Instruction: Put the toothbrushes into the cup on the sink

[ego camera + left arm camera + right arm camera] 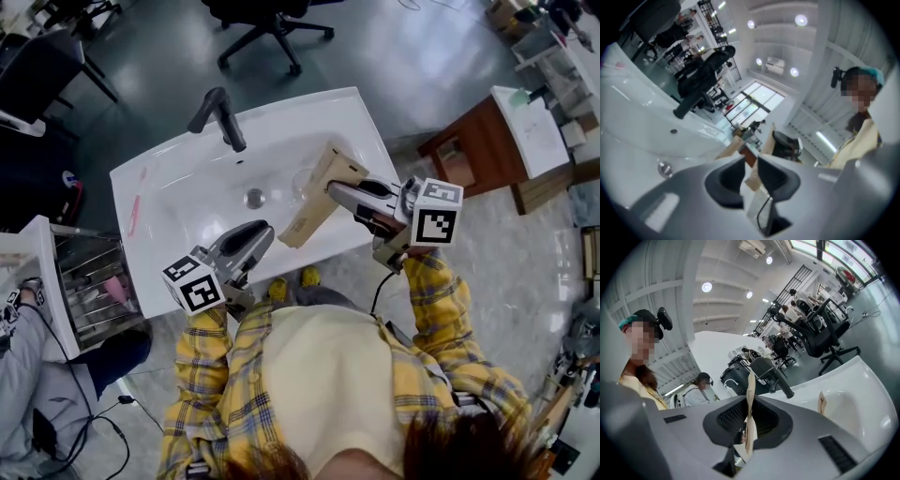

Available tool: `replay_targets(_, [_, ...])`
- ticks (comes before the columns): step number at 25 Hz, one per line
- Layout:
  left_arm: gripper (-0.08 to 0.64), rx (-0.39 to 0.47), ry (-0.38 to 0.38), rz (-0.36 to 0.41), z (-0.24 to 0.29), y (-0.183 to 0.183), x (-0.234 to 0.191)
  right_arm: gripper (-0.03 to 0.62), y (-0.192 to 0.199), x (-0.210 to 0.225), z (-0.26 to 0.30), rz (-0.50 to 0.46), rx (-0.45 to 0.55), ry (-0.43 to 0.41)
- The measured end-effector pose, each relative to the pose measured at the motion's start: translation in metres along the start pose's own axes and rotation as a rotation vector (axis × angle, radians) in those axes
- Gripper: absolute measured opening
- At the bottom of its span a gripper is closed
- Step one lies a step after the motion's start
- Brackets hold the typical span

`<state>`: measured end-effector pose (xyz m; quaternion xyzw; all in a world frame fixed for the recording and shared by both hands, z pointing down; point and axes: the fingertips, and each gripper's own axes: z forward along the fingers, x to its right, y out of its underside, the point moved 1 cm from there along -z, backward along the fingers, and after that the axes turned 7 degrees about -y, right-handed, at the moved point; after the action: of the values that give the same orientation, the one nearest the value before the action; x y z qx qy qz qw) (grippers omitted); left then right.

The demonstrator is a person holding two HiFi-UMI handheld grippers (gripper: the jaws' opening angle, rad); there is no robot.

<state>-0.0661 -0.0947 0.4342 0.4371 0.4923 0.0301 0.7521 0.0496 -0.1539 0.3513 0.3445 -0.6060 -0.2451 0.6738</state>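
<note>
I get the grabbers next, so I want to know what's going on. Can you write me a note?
Right gripper: shut on a flat brown cardboard package, held over the sink.
Left gripper: open, jaws apart at the package's lower end, not pinching it.
Pink toothbrush: lying on the sink's left rim.
Cup: looks like a clear one in the basin, half hidden.
Done: no toothbrush seen in the cup.
Left: put the toothbrushes in it.

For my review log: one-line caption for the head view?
Right gripper holds a cardboard package over the sink; left gripper open.
</note>
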Motion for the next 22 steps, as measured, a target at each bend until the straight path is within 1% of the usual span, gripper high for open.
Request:
replay_targets(3, [0.054,0.051,-0.032,-0.006,-0.006,-0.003,-0.002,0.034,-0.001,0.008,-0.004,-0.062,0.022,0.092])
replay_targets(6, [0.025,0.093,-0.049,-0.017,-0.008,-0.008,-0.002,0.035,0.001,0.023,-0.005,-0.135,0.006,0.200])
replay_targets(10, [0.006,0.094,-0.064,0.001,-0.007,-0.009,0.000,0.034,-0.001,0.039,-0.007,-0.188,0.024,0.293])
replay_targets(13, [0.006,0.082,-0.089,0.037,-0.005,-0.007,0.001,0.035,-0.006,0.046,-0.007,-0.231,0.048,0.345])
replay_targets(17, [0.005,0.082,-0.132,0.090,-0.005,-0.005,0.001,0.034,-0.005,0.053,-0.006,-0.294,0.045,0.406])
replay_targets(22, [0.005,0.062,-0.203,0.195,-0.003,-0.004,0.000,0.034,0.001,0.062,-0.004,-0.351,0.040,0.460])
